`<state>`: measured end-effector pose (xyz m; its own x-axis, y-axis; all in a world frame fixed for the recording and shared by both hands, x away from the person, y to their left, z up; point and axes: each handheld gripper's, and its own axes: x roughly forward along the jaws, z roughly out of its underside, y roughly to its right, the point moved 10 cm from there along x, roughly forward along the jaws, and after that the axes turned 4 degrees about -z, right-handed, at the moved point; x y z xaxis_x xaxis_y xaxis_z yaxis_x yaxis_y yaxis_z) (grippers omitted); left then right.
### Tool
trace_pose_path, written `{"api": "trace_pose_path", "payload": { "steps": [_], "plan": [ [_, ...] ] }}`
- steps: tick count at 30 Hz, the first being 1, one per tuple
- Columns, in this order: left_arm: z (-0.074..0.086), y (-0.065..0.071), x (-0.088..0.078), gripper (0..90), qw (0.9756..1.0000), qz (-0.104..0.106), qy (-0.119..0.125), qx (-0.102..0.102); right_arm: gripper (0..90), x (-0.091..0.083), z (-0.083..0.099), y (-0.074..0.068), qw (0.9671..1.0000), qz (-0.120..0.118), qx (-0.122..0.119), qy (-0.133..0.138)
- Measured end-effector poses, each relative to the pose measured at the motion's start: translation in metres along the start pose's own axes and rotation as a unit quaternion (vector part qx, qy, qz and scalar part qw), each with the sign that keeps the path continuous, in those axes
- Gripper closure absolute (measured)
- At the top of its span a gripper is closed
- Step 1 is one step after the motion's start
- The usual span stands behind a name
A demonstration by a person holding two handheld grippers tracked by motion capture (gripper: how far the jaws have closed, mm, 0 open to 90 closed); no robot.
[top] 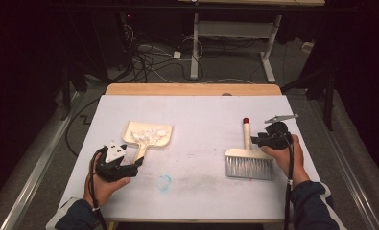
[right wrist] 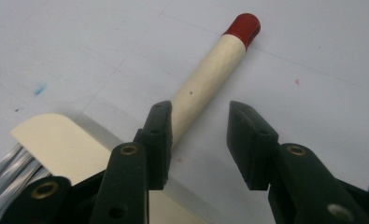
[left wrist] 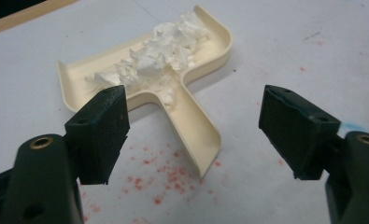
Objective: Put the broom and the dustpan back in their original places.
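A cream dustpan (top: 148, 134) holding white paper scraps (left wrist: 154, 60) lies left of centre on the white table, handle toward me. My left gripper (top: 138, 164) sits just short of the handle's end (left wrist: 198, 149), open wide, its jaws on either side without touching it. On the right lies a cream hand brush (top: 248, 163), with grey bristles toward me and a red-capped handle (right wrist: 210, 70) pointing away. My right gripper (top: 255, 140) hovers over the handle's base. It is open, the handle runs out past its left jaw, and neither pad presses on it.
A blue smudge (top: 164, 182) marks the table's near middle, and red specks (left wrist: 168, 177) dot the cover by the dustpan handle. The wooden far edge (top: 192, 89) shows beyond the cover. A desk frame (top: 195, 43) and cables stand on the floor behind.
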<state>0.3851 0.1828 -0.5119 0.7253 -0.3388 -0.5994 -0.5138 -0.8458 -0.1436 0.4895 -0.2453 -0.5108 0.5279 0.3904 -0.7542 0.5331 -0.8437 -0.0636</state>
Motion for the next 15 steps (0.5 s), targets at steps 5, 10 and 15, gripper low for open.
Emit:
{"api": "trace_pose_path", "payload": {
  "steps": [5, 10, 15],
  "plan": [
    [0.009, 0.011, -0.014, 22.3, 0.9992, 0.002, 0.005, 0.039, 61.6, 0.012, 0.003, 0.005, 0.9995, 0.032, 0.002, 0.001],
    [0.018, 0.022, -0.023, 20.3, 0.9981, 0.009, 0.004, 0.061, 62.8, 0.021, 0.006, 0.007, 0.9985, 0.054, 0.007, -0.002],
    [0.017, 0.022, -0.024, 20.3, 0.9983, 0.011, 0.008, 0.057, 60.3, 0.024, 0.007, 0.007, 0.9980, 0.057, 0.022, 0.013]
  ]
}}
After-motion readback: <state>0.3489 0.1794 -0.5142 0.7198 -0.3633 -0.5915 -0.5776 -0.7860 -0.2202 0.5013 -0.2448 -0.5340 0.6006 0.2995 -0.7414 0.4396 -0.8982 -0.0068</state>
